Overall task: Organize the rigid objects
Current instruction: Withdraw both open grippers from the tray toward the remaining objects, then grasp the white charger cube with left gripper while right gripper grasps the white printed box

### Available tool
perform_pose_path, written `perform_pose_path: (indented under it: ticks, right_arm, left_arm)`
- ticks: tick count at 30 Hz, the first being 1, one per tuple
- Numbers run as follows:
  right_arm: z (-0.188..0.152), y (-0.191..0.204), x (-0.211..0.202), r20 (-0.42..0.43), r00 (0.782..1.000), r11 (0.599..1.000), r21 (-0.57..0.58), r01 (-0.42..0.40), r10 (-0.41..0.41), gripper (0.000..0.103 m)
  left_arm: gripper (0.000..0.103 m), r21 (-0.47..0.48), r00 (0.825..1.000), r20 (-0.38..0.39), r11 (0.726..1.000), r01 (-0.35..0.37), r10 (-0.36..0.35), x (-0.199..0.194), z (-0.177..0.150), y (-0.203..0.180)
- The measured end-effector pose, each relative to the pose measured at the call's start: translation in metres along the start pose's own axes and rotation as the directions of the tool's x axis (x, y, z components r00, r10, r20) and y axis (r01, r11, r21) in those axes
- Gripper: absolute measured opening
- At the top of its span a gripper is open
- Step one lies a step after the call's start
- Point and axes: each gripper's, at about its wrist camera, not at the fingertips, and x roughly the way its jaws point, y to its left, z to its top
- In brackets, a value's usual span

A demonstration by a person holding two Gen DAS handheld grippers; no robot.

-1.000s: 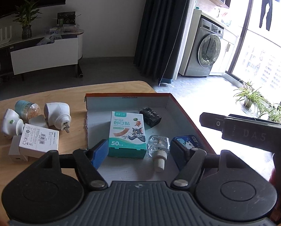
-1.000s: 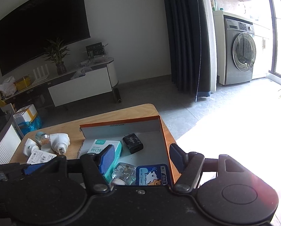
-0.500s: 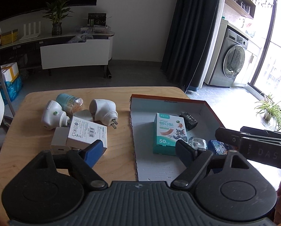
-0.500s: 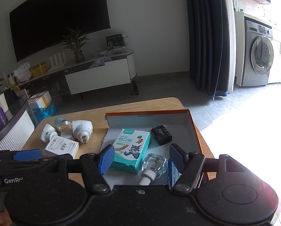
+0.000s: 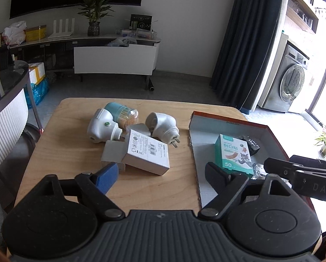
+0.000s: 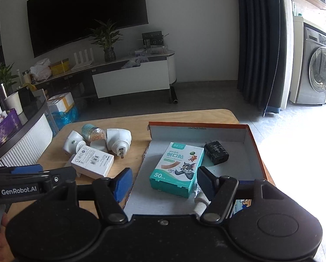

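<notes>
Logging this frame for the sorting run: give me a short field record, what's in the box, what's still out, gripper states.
container: open cardboard box on the wooden table
in box: teal plaster box, black adapter, clear refill bottle, blue carton
still on table: white carton, two white plug-in units, teal-capped bottle
left gripper: jaws opening, nothing between them
right gripper: open, nothing held
</notes>
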Motion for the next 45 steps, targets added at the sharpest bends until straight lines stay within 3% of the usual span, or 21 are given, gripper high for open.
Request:
perform_pose_path:
  ticks: [18, 27, 34, 39, 42, 45]
  right_arm:
    - [0.000, 0.044, 0.028, -0.061, 0.995, 0.995, -0.052, -0.083, 0.079, 0.084]
    - [0.007, 0.077, 0.074, -0.162, 0.970, 0.983, 0.011, -0.183, 0.182, 0.090]
    - [0.019, 0.107, 0.121, -0.206, 0.959, 0.981, 0.061, -0.187, 0.196, 0.092]
    - [0.021, 0.119, 0.154, -0.251, 0.957, 0.988, 0.090, -0.129, 0.148, 0.096]
    - [0.019, 0.121, 0.168, -0.276, 0.956, 0.994, 0.072, -0.083, 0.100, 0.097]
    - [0.015, 0.111, 0.177, -0.293, 0.949, 0.990, 0.104, -0.093, 0.119, 0.100]
  left_arm:
    - [0.094, -0.082, 0.995, 0.001, 0.992, -0.099, 0.099, -0.007, 0.002, 0.052]
    - [0.095, -0.137, 0.988, -0.009, 0.979, -0.151, 0.151, -0.011, -0.001, 0.084]
    - [0.095, -0.170, 0.986, -0.021, 0.971, -0.168, 0.167, -0.005, -0.001, 0.103]
    - [0.095, -0.171, 0.987, -0.032, 0.972, -0.162, 0.158, 0.003, -0.002, 0.108]
    - [0.095, -0.162, 0.989, -0.035, 0.976, -0.147, 0.144, 0.009, -0.002, 0.108]
    - [0.095, -0.149, 0.990, -0.039, 0.979, -0.137, 0.132, 0.017, 0.000, 0.105]
